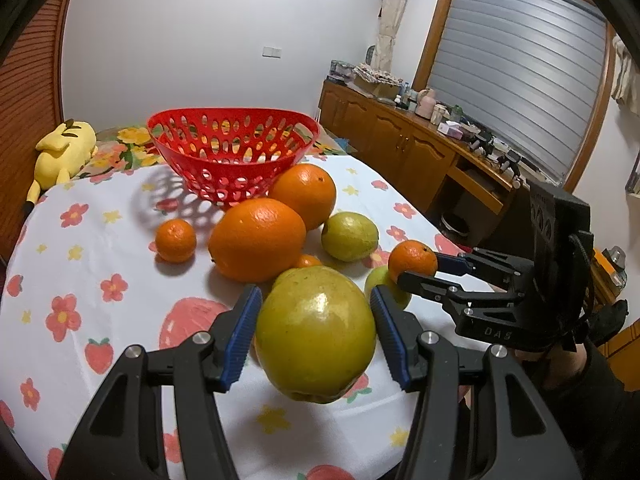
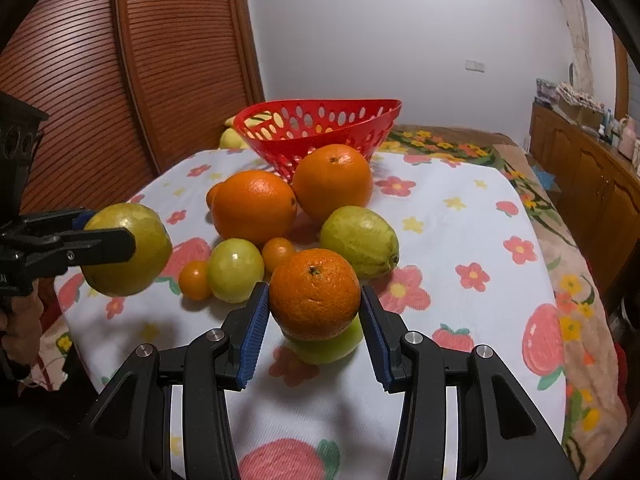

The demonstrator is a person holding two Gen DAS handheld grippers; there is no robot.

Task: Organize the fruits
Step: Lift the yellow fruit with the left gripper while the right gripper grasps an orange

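My left gripper (image 1: 316, 330) is shut on a big yellow-green fruit (image 1: 315, 334) and holds it above the table; it also shows in the right wrist view (image 2: 128, 250). My right gripper (image 2: 314, 320) is shut on a mandarin (image 2: 315, 294), also seen from the left wrist view (image 1: 413, 261), held above a small green fruit (image 2: 328, 346). A red perforated basket (image 1: 233, 151) stands empty at the back of the table. Two large oranges (image 1: 258, 240) (image 1: 304, 195), a green guava (image 1: 350, 236) and a small mandarin (image 1: 176, 240) lie in front of it.
The table wears a white flowered cloth (image 1: 100, 264). Small orange fruits (image 2: 195, 280) (image 2: 279, 253) and a round green fruit (image 2: 235, 270) lie among the pile. A yellow plush toy (image 1: 64, 152) lies at the back left. A wooden sideboard (image 1: 400, 140) runs along the right.
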